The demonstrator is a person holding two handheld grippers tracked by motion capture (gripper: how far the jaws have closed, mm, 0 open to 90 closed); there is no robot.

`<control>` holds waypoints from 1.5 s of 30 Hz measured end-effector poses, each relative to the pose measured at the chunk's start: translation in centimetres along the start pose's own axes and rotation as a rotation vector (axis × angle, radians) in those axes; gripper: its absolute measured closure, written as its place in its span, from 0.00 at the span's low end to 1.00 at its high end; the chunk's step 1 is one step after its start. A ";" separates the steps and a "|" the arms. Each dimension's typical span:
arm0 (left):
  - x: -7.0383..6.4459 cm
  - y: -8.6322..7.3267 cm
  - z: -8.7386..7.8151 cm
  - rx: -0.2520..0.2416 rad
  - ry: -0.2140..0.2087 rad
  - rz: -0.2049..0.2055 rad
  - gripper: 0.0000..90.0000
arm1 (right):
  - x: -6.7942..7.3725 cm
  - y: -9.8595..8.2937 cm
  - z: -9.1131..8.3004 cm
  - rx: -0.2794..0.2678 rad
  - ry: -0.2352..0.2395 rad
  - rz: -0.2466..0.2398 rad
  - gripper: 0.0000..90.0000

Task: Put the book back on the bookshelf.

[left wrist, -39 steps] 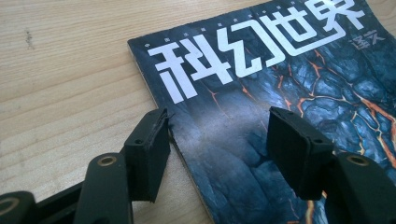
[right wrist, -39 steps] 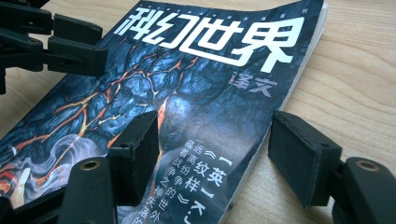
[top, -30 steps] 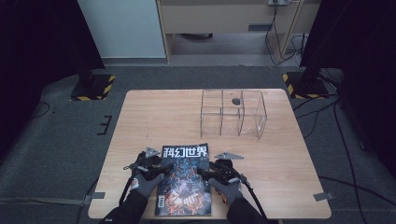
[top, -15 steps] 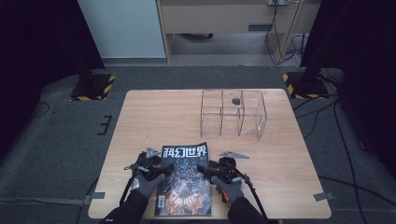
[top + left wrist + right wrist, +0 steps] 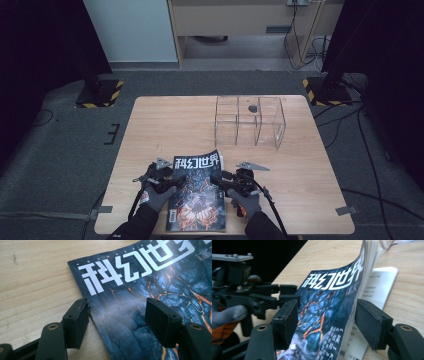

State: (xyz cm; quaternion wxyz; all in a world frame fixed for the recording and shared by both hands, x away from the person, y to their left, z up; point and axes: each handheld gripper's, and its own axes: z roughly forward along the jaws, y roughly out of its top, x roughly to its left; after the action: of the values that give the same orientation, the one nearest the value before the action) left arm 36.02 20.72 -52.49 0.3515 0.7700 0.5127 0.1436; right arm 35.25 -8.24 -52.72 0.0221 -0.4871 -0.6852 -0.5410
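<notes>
You have one magazine (image 5: 197, 192) on the wooden table (image 5: 165, 120), lying at the near edge between your two hands, and one clear acrylic organizer (image 5: 249, 120) standing well apart from it toward the far right of the tabletop. There are two grippers, one in each gloved hand.

Your left gripper (image 5: 170, 181) sits at the magazine's left edge. In the left gripper view its jaws are spread wide: one pad (image 5: 76, 321) rests right at the spine edge, over bare wood, and the other hangs above the dark cover, with the white title characters just beyond them. Nothing is pinched between them.

Your right gripper (image 5: 223, 181) sits at the magazine's right edge. In the right gripper view its jaws are also parted, and the cover with a sheaf of pages rises up between them, lifted off a white inner page (image 5: 377, 290) that lies flat on the table. One pad stands over the cover, the other on the page side; neither visibly presses the paper. Your left gripper (image 5: 274, 296) shows beyond, across the cover.
</notes>
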 end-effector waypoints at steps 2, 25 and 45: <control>0.0 0.0 0.0 -0.001 0.001 0.001 0.38 | 0.1 -0.1 0.0 0.001 0.013 0.004 0.40; -0.1 -0.1 0.1 -0.006 -0.002 0.006 0.37 | -0.3 -0.4 -0.2 0.000 0.065 0.052 0.42; -0.2 -0.1 0.1 -0.010 -0.003 0.011 0.35 | -0.4 -1.1 1.4 0.109 -0.004 0.001 0.40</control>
State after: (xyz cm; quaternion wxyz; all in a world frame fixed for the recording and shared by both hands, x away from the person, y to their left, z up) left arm 35.92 20.56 -52.64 0.3555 0.7714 0.5070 0.1468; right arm 35.36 -7.37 -54.27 0.0474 -0.4869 -0.7133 -0.5019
